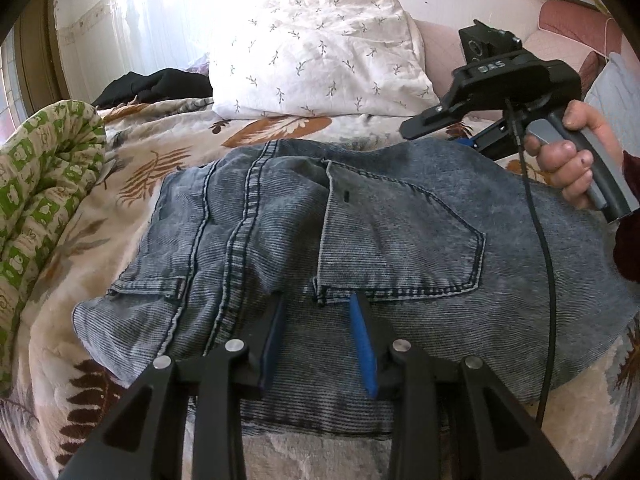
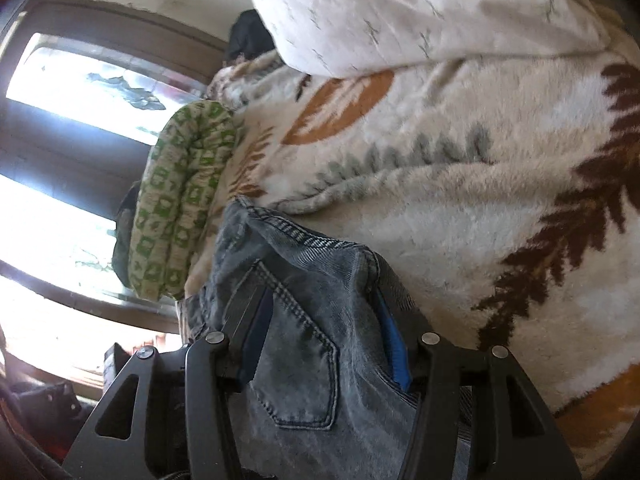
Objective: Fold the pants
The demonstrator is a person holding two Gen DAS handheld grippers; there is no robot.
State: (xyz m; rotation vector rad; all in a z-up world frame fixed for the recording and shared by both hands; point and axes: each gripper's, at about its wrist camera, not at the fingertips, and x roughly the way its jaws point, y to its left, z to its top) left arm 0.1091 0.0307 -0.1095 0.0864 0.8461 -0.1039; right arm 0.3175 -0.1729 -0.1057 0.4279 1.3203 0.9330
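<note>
The pants (image 1: 320, 232) lie in a folded bundle on the leaf-print blanket (image 1: 132, 184), near the pillow (image 1: 320, 52). I judge the denim soft but weighty, floppy, grippy; thick seams and folded edges look best to take. My left claw (image 1: 318, 304) rests partly open on the cloth, pinching nothing. My right claw (image 2: 326, 308) is part-open with a thick fold between its pads; whether they press, I cannot tell. The legs are hidden.
</note>
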